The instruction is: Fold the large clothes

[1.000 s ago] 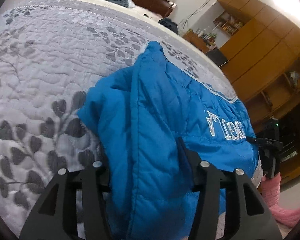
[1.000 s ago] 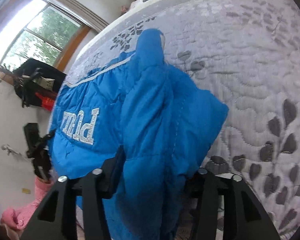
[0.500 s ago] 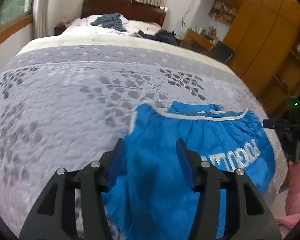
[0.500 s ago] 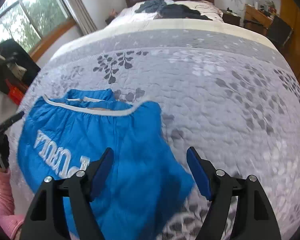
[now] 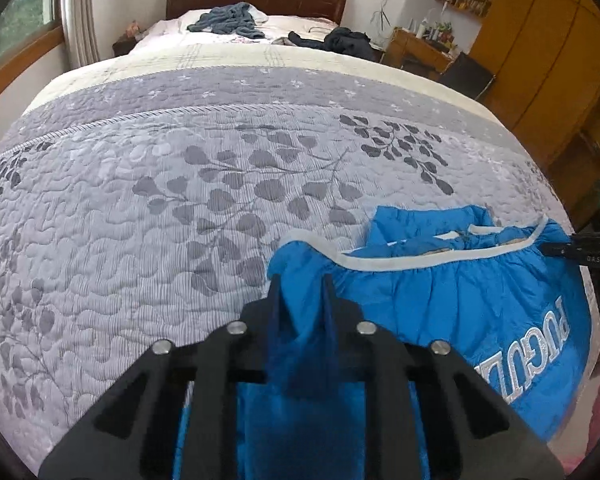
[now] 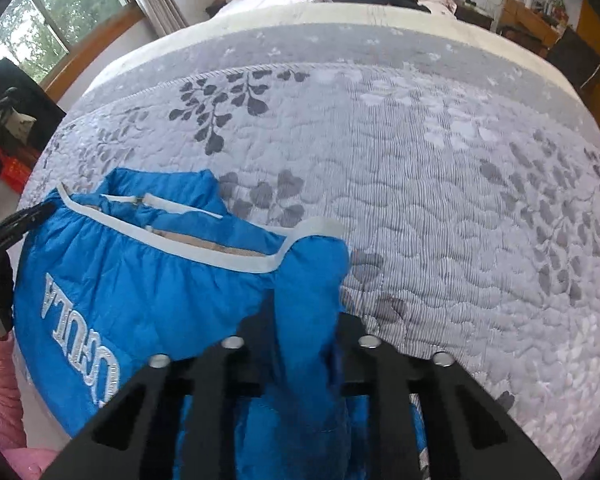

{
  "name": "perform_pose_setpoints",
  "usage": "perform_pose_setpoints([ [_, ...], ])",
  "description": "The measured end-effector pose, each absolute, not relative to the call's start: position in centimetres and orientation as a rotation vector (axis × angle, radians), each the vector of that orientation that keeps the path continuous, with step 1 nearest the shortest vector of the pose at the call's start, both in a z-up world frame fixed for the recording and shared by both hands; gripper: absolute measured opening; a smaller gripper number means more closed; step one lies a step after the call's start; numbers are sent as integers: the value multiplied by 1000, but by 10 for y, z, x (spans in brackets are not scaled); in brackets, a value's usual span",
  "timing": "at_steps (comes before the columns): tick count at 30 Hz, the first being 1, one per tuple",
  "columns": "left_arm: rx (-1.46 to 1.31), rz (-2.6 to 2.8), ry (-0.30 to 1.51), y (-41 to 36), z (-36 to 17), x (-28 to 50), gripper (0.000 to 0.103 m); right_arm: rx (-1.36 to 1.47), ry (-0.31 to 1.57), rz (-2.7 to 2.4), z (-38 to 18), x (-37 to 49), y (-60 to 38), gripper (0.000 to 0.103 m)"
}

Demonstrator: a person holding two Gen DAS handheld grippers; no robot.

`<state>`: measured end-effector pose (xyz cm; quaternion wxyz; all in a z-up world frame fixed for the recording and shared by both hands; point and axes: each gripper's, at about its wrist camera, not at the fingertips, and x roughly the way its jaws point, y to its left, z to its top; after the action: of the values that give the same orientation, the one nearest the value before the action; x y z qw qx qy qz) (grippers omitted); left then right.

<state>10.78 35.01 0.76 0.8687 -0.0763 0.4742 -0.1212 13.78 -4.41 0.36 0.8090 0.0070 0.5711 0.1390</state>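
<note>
A blue padded jacket [image 5: 460,312] with a white hem band and white embroidered lettering lies flat at the near edge of the bed. My left gripper [image 5: 300,292] is shut on the jacket's left hem corner, with blue fabric bunched between its fingers. In the right wrist view the same jacket [image 6: 160,280] fills the lower left. My right gripper [image 6: 300,320] is shut on its right hem corner. Each camera also catches the other gripper at the far end of the hem: the right gripper [image 5: 572,250] and the left gripper [image 6: 24,220].
A grey leaf-patterned quilt [image 5: 180,200] covers the bed. Dark clothes [image 5: 228,22] lie by the wooden headboard. Wooden wardrobes [image 5: 540,40] stand on the right and a window [image 6: 40,20] on the left. A pink sleeve [image 6: 0,380] shows at the bed's near edge.
One second ago both grippers held the jacket bunched up. Half a second ago it lay flat and both stood open over it. Now each has shut on a hem corner.
</note>
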Motion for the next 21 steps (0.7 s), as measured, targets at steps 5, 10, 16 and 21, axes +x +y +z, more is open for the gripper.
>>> perform_pose_setpoints([
  [5, -210, -264, 899, 356, 36, 97, 11, 57, 1152, 314, 33, 132, -51, 13],
  [10, -153, -236, 927, 350, 22, 104, 11, 66, 1163, 304, 24, 140, -54, 13],
  [16, -167, -228, 992, 355, -17, 110, 14, 88, 1230, 299, -22, 151, -55, 18],
  [21, -137, -202, 997, 352, -17, 109, 21, 76, 1210, 284, -24, 147, -54, 24],
])
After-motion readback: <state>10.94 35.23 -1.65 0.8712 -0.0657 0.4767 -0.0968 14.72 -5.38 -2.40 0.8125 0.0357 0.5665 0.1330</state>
